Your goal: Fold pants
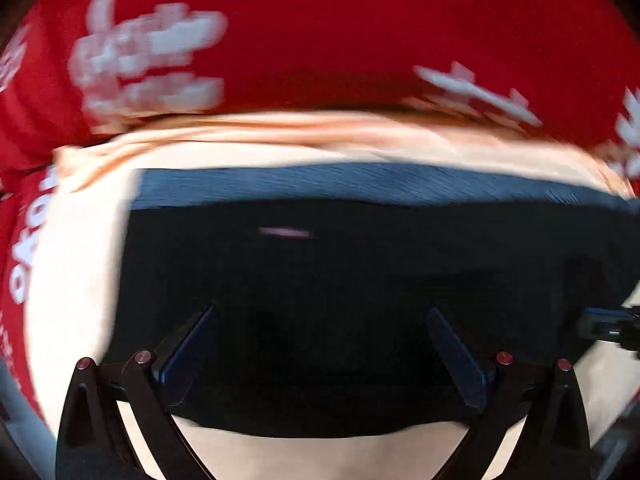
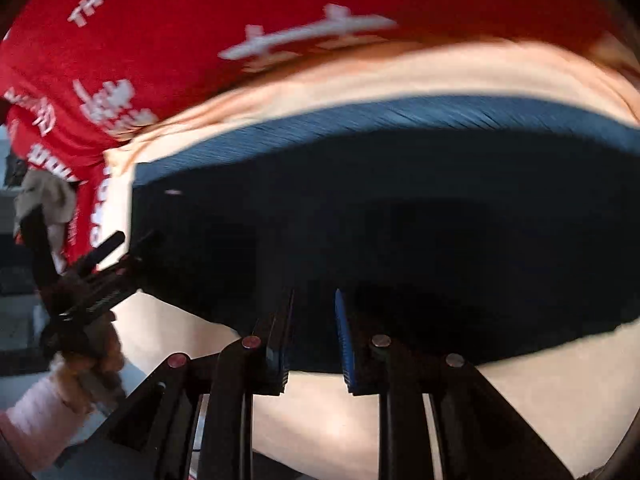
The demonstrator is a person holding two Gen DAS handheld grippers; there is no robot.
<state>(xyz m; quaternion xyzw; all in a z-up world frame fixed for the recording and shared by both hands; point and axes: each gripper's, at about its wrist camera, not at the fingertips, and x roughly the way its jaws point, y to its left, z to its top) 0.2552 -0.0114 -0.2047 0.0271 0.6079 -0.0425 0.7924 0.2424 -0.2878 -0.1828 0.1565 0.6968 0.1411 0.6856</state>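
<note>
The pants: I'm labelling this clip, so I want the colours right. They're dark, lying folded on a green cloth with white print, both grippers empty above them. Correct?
Not quite: the printed cloth is red, not green, as the left wrist view shows. The rest holds: dark pants lie folded, with the left gripper and right gripper empty above them.

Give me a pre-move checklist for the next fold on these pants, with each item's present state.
1. Pants lying flat on the cream cloth: ok.
2. Left gripper fingers open and empty: ok.
3. Right gripper free of fabric: ok, a narrow gap and nothing between the fingers.
4. Ribbed waistband straight at the far edge: ok.
5. Whether the pants are already folded in layers: cannot tell, too dark and blurred.
</note>
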